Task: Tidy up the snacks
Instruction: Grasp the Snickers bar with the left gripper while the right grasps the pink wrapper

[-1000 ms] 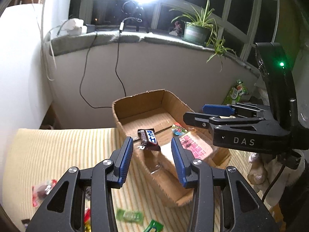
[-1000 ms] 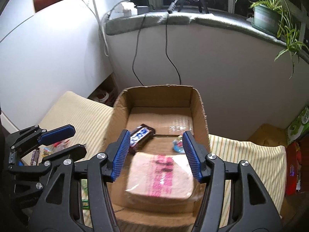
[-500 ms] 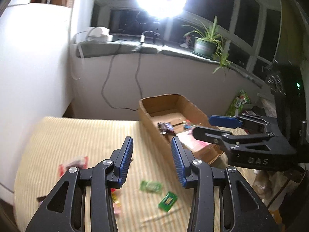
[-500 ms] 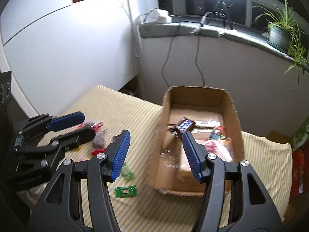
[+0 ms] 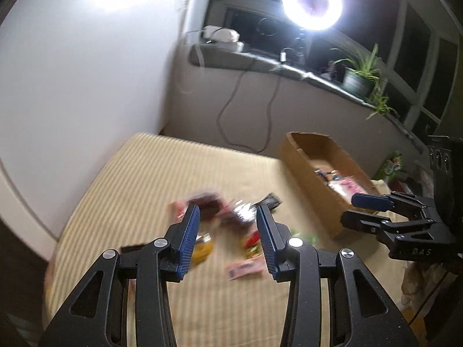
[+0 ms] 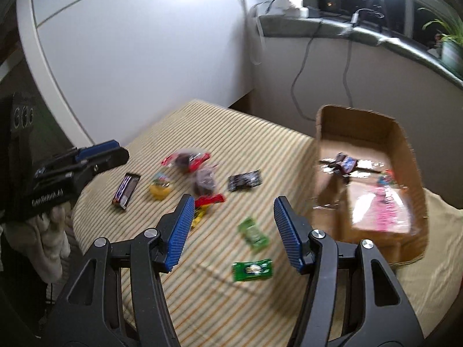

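Several loose snacks lie in a blurred cluster (image 5: 228, 217) near the middle of the bed (image 5: 144, 173) in the left wrist view, and the left gripper (image 5: 228, 237) hangs above them with its jaws wide and nothing between them. The box (image 5: 306, 159) sits at the bed's far right edge, already holding some packets. The right gripper (image 5: 373, 211) shows at the right, level with the box's near end. Motion blur hides which wrapper lies directly under the left gripper, so I would judge the step in hand to be reaching for the next snack: settle over one packet, come down with a pad on each long side, and close only when neighbours are outside the jaws.

From the right wrist view the pieces read clearer. The right gripper (image 6: 233, 228) is wide and empty, tilted down over the bed's near part, with a green packet (image 6: 253, 232) between its pads and a second green packet (image 6: 253, 269) just nearer. A black wrapper (image 6: 244, 182), a yellow pack (image 6: 160, 188), a dark bar (image 6: 126, 192) and red wrappers (image 6: 185, 159) lie farther left, toward the left gripper (image 6: 95, 156). The box (image 6: 411, 150) stands on the right side with a pink pack (image 6: 385, 208) inside. Taking the isolated green packet first looks easiest, since nothing touches it.
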Motion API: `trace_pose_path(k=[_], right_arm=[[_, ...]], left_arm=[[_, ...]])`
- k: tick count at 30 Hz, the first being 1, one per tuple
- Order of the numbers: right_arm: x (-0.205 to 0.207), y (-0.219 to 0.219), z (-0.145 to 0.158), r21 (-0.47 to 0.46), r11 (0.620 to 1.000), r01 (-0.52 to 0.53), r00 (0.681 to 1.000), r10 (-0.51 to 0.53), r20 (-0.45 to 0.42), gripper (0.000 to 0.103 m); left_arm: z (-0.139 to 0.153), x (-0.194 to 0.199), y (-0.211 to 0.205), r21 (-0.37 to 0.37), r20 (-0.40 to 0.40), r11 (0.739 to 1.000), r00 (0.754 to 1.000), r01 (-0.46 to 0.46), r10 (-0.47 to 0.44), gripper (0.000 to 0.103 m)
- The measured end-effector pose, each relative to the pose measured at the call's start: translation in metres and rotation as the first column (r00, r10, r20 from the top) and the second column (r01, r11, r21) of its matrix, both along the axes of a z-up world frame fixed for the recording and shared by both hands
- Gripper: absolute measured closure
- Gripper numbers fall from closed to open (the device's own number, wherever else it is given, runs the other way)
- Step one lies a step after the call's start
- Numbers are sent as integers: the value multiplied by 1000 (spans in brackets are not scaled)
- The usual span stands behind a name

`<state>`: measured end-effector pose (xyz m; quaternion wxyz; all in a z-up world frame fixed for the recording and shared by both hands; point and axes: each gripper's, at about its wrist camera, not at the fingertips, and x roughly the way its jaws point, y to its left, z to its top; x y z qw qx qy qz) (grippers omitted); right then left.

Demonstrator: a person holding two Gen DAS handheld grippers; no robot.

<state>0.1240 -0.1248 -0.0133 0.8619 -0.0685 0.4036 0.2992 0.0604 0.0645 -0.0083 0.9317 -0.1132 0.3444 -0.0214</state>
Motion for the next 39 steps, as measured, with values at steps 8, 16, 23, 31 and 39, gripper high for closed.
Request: trace_pose_path(k=[8,16,23,31,39], right_arm=[[-9,28,-33,-50,995,-83,995,81,-55,43],[-20,65,-56,-83,973,-217,974,210,-87,44],[-18,103,-69,-130,931,-341,939,330,-100,53],[-5,128,-89,-163,899,-407,911,387,-140,54],[4,132,-101,-195,883,-427,901,397,-175,54]], left_arm=[[-40,-24,40,-18,-90,995,991,-97,95,63],[-65,-32,62,-46,-141,988,980,-145,137,63],[-76,-28,66,-68,-163,988,978,-140,127,63],[-82,-24,68,-76,-177,987,976,-141,126,63],[-86,-17,68,-78,-190,987,974,-138,121,63]])
